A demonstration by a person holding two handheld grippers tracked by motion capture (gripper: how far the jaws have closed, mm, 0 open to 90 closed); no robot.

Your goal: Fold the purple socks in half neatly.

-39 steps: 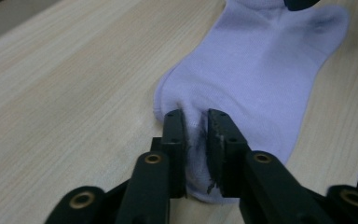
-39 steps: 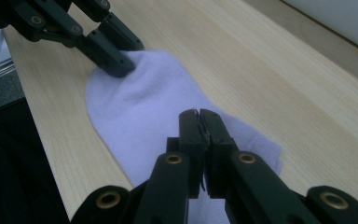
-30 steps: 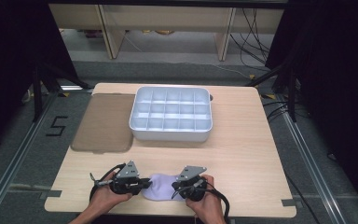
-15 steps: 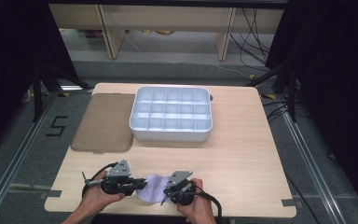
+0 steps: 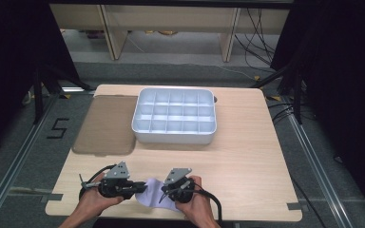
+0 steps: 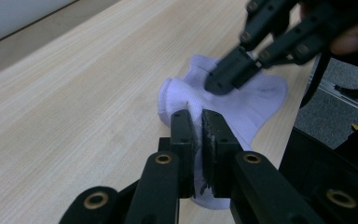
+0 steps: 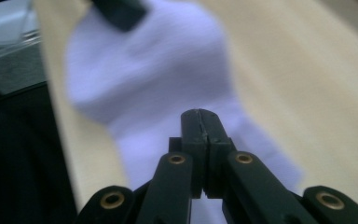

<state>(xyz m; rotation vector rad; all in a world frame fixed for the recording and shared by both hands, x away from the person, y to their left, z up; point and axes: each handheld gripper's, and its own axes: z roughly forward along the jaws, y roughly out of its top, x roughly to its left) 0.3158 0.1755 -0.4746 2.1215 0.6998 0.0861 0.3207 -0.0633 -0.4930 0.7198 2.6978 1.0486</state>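
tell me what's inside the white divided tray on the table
The compartments of the white tray that face the high view look empty: only pale floors and dividers show. The near wall hides the bottoms of the front row.

- sock: soft white knit cloth, matt
- desk: light wood grain, smooth, matt
- tray: white plastic, slight sheen
- mat: brown, matt
- left hand-held gripper: black matt plastic, brass-coloured pins

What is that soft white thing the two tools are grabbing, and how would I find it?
Start at the wooden table and come to its near edge, in front of the white divided tray. Between the left tool and right tool lies a small sock. It is the one soft, pale lilac-white cloth there, pinched by both.
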